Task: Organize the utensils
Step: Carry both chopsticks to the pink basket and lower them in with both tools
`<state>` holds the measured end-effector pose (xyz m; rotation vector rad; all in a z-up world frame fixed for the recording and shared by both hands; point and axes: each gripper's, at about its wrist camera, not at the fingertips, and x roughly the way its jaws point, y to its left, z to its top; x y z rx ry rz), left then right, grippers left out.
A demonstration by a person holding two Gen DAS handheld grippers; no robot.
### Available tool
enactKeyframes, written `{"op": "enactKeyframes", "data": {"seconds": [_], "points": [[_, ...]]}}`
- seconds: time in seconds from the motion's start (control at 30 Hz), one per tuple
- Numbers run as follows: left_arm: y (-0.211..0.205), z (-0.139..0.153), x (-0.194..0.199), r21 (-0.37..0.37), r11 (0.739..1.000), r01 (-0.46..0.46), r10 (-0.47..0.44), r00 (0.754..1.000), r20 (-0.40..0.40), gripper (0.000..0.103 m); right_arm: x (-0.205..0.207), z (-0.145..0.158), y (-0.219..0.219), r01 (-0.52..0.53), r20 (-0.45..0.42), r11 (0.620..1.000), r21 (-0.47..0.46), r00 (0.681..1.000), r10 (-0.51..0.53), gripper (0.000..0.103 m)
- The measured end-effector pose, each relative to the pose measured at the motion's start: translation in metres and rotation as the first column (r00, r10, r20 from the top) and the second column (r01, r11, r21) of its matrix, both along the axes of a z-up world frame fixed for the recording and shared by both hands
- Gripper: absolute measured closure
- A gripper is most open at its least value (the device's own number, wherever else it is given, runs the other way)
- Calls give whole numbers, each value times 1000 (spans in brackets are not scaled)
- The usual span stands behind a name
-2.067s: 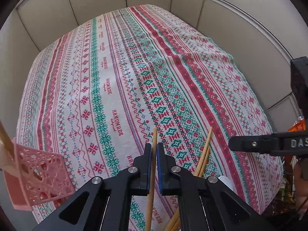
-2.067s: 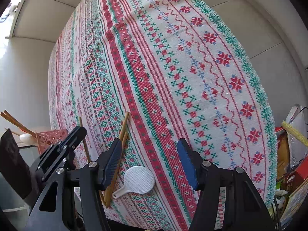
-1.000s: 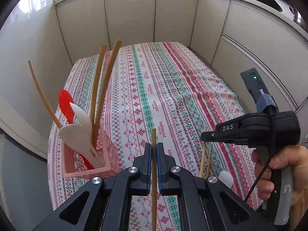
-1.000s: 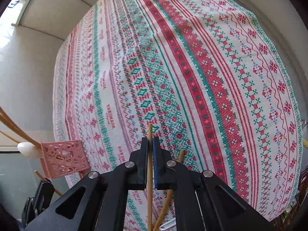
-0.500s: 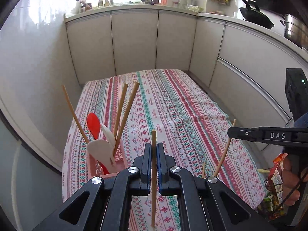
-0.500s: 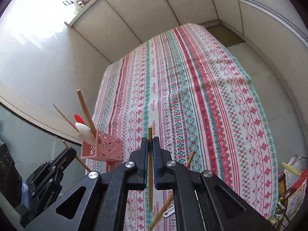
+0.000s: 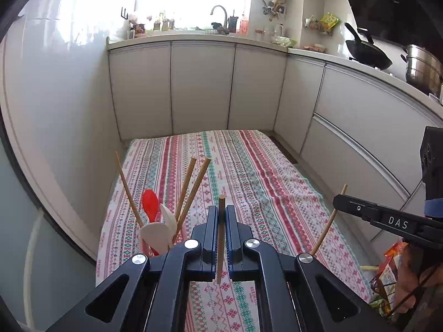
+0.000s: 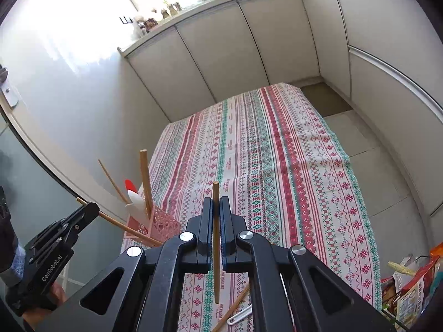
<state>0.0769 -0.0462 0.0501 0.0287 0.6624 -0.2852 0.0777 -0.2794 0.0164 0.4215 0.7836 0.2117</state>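
My left gripper [image 7: 221, 215] is shut on a wooden chopstick [image 7: 220, 238] and holds it upright above the table. My right gripper [image 8: 216, 210] is shut on another wooden chopstick [image 8: 216, 243], also upright. A pink lattice holder [image 8: 162, 222] stands at the table's near left, also in the left wrist view [image 7: 146, 250], with several chopsticks, a red spoon [image 7: 150, 206] and white spoons [image 7: 156, 236] in it. One more chopstick [image 8: 232, 311] and a white spoon [image 8: 239, 316] lie on the cloth below my right gripper.
The table carries a striped red, green and white cloth [image 7: 249, 182]. Grey kitchen cabinets [image 7: 202, 88] stand behind and to the right. A wall runs along the table's left side. Bags and packets [image 8: 409, 282] sit on the floor at the right.
Both grippers have risen and tilted up with their chopsticks, so the views now show the whole table and cabinets. The right gripper closed on its chopstick between the earliest frame and one second ago.
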Motion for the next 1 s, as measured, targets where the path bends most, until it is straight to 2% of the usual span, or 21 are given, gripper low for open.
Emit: {"op": "enactKeyframes", "data": {"seconds": [0.27, 0.4, 0.6, 0.67, 1.0], "points": [[23, 31, -10, -84, 996, -21, 29, 995, 91, 98, -1, 7, -4, 14, 38, 1000, 16, 999, -15, 99], [43, 49, -16, -136, 989, -61, 82, 985, 150, 98, 4, 13, -5, 9, 51, 999, 43, 999, -11, 99], [69, 64, -19, -141, 979, -146, 175, 959, 222, 98, 7, 25, 4, -6, 105, 998, 57, 994, 0, 99], [72, 62, -15, -118, 977, -176, 200, 951, 236, 98, 7, 28, 8, -10, 121, 998, 66, 993, 2, 99], [86, 32, 15, -40, 970, -238, 242, 950, 199, 98, 8, 40, 22, -26, 186, 992, 127, 983, 2, 99]]}}
